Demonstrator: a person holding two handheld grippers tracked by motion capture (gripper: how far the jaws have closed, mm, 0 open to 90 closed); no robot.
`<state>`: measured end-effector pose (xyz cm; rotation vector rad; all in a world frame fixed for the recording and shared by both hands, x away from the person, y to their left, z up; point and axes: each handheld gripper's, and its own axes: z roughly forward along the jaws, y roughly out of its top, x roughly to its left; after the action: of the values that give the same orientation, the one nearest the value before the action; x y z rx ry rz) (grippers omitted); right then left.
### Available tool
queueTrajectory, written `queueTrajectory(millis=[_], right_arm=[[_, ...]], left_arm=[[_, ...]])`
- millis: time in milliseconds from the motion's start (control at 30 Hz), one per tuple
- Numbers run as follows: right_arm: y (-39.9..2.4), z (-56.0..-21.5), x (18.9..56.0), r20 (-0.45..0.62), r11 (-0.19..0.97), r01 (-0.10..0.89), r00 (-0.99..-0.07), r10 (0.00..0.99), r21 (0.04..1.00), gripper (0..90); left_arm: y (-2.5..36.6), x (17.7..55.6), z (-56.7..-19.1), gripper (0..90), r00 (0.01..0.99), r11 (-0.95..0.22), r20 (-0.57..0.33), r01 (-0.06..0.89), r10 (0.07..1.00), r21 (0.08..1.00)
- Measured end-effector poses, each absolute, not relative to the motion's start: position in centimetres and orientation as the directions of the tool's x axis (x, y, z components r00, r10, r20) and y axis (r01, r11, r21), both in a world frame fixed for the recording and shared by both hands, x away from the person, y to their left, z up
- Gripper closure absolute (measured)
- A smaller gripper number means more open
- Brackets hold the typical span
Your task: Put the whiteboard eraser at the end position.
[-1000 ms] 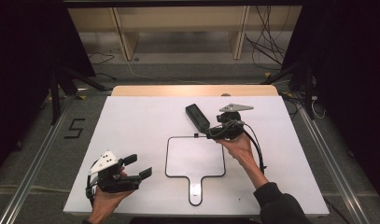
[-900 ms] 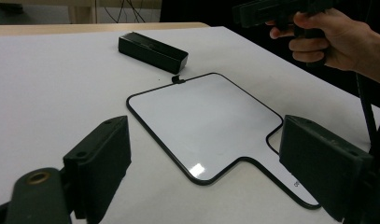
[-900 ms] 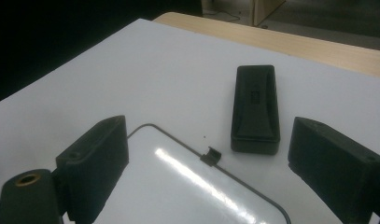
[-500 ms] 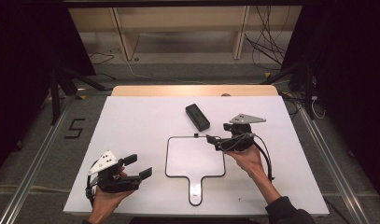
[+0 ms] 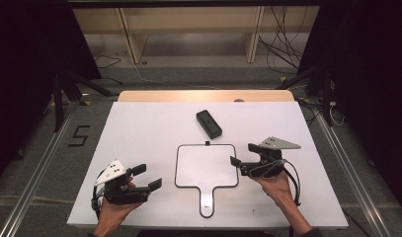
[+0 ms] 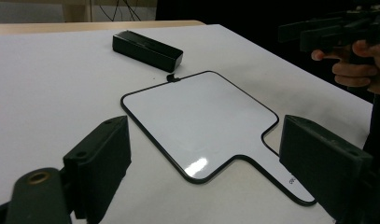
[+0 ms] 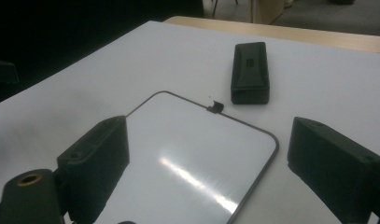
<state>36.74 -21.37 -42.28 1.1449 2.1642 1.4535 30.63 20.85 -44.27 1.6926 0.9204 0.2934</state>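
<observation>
A small whiteboard paddle (image 5: 206, 165) with a black rim and a short handle lies flat at the middle of the white table (image 5: 139, 133). Just beyond its far edge lies a black rectangular block (image 5: 209, 123), also seen as the block (image 7: 249, 71) in the right gripper view and the block (image 6: 147, 49) in the left gripper view. My right gripper (image 5: 243, 154) hovers open at the board's right edge, holding nothing. My left gripper (image 5: 148, 176) stands open near the front left, aimed at the whiteboard (image 6: 197, 116), with nothing between its jaws.
A wooden strip (image 5: 206, 95) runs along the table's far edge. Beyond it stand shelf frames and loose cables on the floor (image 5: 282, 49). Metal rails (image 5: 35, 173) flank the table on both sides. A small black clip (image 7: 214, 108) sits on the whiteboard's far rim.
My right gripper has drawn back from the black block toward the person and now sits beside the whiteboard's right edge. The block and my left gripper have stayed put.
</observation>
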Motion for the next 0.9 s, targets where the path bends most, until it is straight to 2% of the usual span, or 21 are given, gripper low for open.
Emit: queueTrajectory(millis=[433,900], right_arm=[[-23.3,-43.5,33.7,0.2,0.126,0.435,-0.627,0.753,0.892,13.9],[-23.7,-44.6,31.1,0.185,0.127,0.41,-0.641,0.745,0.903,13.8]], left_arm=[[20.7,30.6,-44.3,15.8,0.67,-0.067,-0.265,0.426,0.693,0.902],[20.7,30.6,-44.2,15.8,0.68,-0.078,-0.258,0.422,0.686,0.903]])
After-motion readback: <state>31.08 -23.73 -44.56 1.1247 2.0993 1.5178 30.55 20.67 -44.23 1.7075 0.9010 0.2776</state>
